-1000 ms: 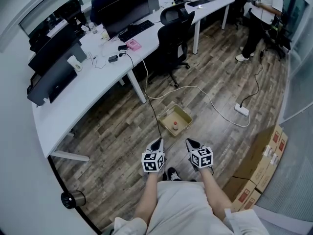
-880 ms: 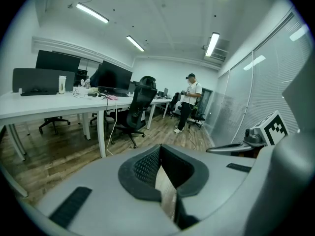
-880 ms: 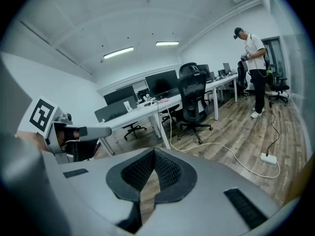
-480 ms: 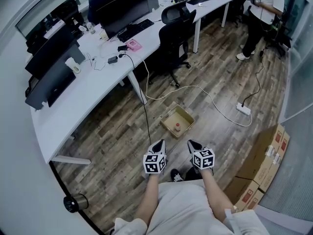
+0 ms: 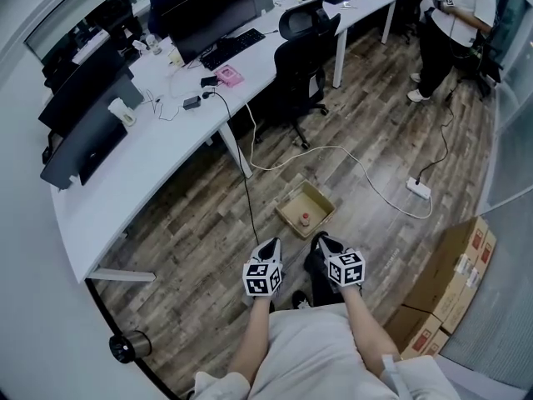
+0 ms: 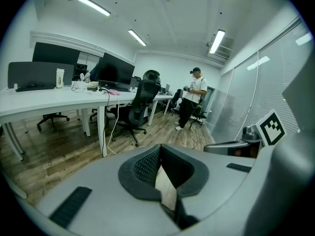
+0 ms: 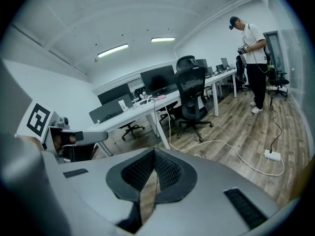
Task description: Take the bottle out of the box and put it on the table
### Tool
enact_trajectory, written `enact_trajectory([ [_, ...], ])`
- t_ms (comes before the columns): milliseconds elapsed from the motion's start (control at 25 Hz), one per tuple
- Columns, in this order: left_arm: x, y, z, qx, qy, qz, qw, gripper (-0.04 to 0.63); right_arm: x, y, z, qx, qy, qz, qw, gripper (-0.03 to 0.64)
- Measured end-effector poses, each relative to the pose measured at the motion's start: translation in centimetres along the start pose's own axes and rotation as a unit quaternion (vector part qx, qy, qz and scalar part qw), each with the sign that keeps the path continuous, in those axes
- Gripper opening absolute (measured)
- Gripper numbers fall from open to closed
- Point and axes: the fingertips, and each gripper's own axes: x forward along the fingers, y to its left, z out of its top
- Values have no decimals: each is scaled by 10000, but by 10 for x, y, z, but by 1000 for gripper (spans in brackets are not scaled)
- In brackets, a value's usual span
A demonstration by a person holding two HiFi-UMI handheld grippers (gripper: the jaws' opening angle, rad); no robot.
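Note:
A small open cardboard box lies on the wooden floor, with a little bottle with a red cap standing inside it. My left gripper and right gripper are held side by side just short of the box, both above the floor. Both are shut with nothing between the jaws. In the left gripper view the left gripper has its pads together, with the box's brown card showing in the slit below them. The right gripper also has its pads together. The long white table runs along the left.
A black office chair stands by the table beyond the box. A white cable and power strip lie on the floor to the right. Stacked cardboard cartons sit at the right. A person stands far back. Monitors line the table.
I have stepped forward, so both grippers are slightly closer to the box. A dark shoe now shows between them. Both stay shut.

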Motion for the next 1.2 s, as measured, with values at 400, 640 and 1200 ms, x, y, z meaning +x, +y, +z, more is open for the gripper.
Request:
enact_trajectory([
  [400,58,46,51,171,10,178,9997,15,81,-30,64,-343,30,178,9992,40],
  [640,96,64,93,221,-75,240,9994,15,119,-48,113,-284,-69,332,9990,40],
  [1200,202,59,140,318,192,15,9993,15,160,-152,180,-173,-27,-130,9998,40],
])
